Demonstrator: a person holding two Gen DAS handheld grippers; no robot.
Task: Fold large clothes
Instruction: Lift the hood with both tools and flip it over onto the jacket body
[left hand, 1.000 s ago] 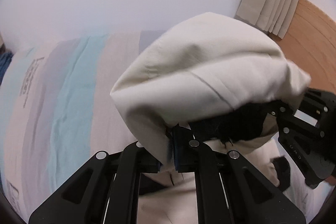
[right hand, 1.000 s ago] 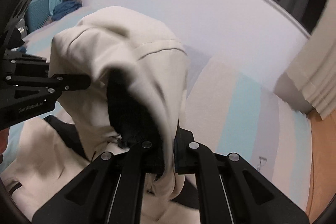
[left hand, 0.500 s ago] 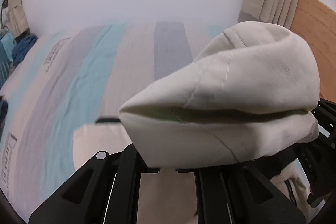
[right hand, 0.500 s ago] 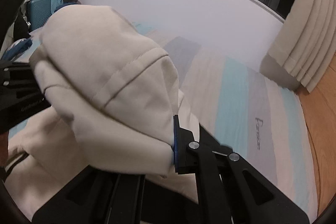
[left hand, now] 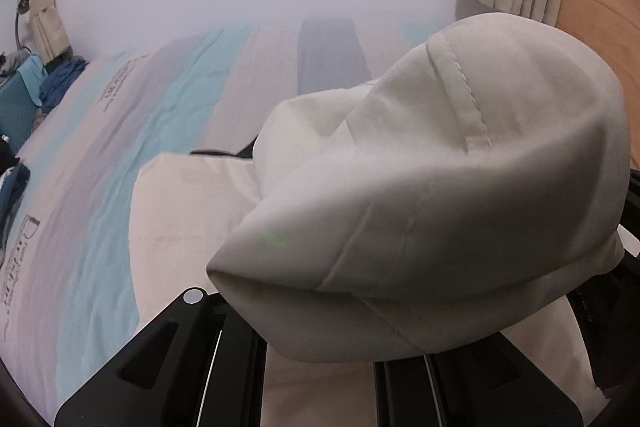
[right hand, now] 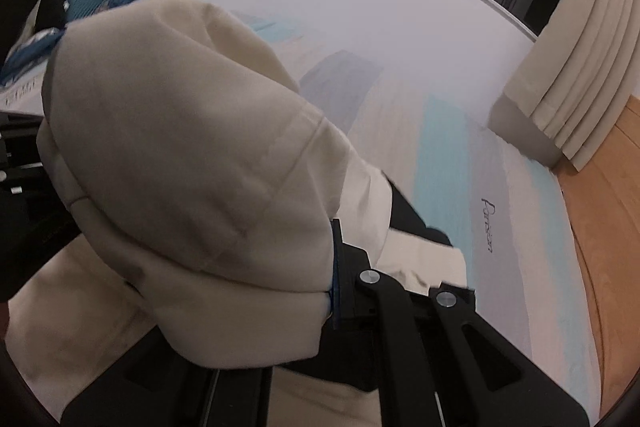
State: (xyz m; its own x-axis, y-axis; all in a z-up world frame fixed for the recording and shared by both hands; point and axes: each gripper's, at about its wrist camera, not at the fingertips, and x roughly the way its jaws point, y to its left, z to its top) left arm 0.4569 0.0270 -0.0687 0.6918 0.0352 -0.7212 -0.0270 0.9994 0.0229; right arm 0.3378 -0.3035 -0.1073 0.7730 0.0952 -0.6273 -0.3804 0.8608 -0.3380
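- Cream hooded garment (left hand: 460,195): its bunched hood part is lifted above the striped bedsheet (left hand: 100,187), the rest lying flat on the bed beneath.
- Left gripper (left hand: 320,311): fingertips buried under the cloth, seemingly clamped on it.
- Right gripper (right hand: 320,287): closed on the same cream fabric beside its blue pad (right hand: 335,267).

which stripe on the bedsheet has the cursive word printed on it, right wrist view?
The grey-lilac stripe, between the turquoise stripe and the wooden floor. The turquoise and beige stripes beside it carry no writing there.
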